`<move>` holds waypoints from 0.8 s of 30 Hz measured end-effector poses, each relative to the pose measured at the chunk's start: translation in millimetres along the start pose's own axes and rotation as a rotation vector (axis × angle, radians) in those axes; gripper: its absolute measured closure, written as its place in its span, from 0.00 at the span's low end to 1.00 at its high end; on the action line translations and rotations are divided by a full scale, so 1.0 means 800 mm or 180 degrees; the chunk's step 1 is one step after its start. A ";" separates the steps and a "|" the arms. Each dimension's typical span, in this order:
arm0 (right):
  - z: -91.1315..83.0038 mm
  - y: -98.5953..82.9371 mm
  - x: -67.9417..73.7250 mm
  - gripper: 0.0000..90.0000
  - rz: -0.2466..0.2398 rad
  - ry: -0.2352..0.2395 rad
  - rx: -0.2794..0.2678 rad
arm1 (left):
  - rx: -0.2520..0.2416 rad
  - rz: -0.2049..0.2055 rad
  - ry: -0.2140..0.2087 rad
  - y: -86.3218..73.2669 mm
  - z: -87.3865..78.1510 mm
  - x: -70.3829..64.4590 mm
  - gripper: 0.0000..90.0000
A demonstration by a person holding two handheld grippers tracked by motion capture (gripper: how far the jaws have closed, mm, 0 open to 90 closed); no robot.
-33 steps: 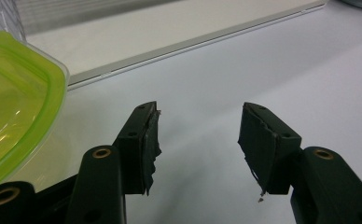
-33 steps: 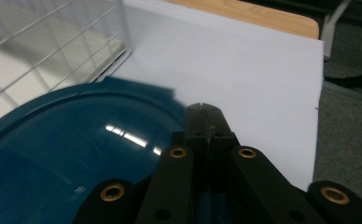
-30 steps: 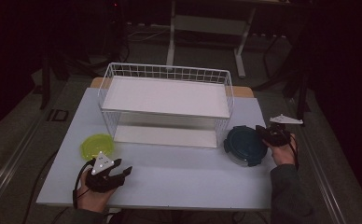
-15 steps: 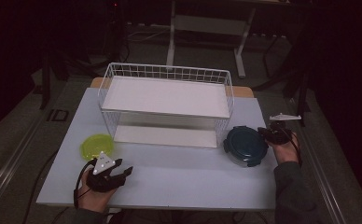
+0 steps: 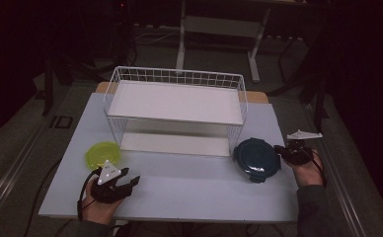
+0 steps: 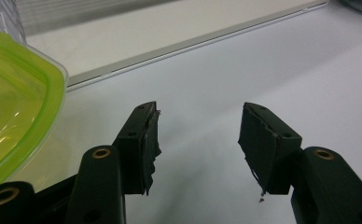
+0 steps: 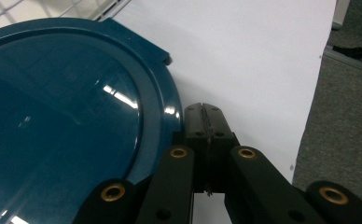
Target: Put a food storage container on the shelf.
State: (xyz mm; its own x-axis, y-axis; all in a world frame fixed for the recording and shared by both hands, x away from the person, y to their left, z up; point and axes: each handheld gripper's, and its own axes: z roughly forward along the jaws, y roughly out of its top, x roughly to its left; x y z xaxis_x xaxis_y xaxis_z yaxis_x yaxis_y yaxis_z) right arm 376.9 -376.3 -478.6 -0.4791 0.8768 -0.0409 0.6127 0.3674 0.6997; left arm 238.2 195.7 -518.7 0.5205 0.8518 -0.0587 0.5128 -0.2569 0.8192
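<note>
Blue container (image 7: 62,116) rim touches right gripper (image 7: 205,114).

The dark blue lid (image 7: 62,112) is glossy, smooth plastic that mirrors the lamps. Left of the white wire rack (image 5: 175,79), the yellow-green container (image 6: 11,98) is translucent, shiny plastic. The table (image 5: 189,190) is matt and smooth.

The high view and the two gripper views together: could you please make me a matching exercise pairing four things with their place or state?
Things:
1. green container
2. dark blue round lid
3. left gripper
4. right gripper

States:
A. jaws shut, beside the lid's rim
B. on the table in front of the wire rack's right end
C. jaws open over bare table
D. on the table near the rack's left end

Pairs: 1-D, 2-B, 3-C, 4-A
</note>
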 end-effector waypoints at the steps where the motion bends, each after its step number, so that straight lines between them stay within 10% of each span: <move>1: -0.004 -0.004 0.002 1.00 0.0015 0.0009 -0.0012 | -0.0006 0.0000 -0.0001 0.000 0.000 0.000 0.53; 14: -0.048 -0.047 0.025 1.00 -0.0104 0.0293 -0.0011 | 0.0020 0.0022 -0.0012 0.001 0.003 -0.001 0.53; 24: 0.001 0.030 0.018 1.00 -0.0140 0.0071 -0.0143 | 0.0015 0.0038 -0.0012 0.002 0.004 -0.001 0.53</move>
State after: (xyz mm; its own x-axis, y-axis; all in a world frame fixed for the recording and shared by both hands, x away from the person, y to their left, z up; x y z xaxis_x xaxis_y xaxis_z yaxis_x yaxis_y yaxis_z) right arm 385.1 -354.9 -463.2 -0.5190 0.8529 -0.0566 0.5624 0.3906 0.7288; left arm 240.6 193.2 -519.1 0.5293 0.8469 -0.0511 0.5096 -0.2692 0.8172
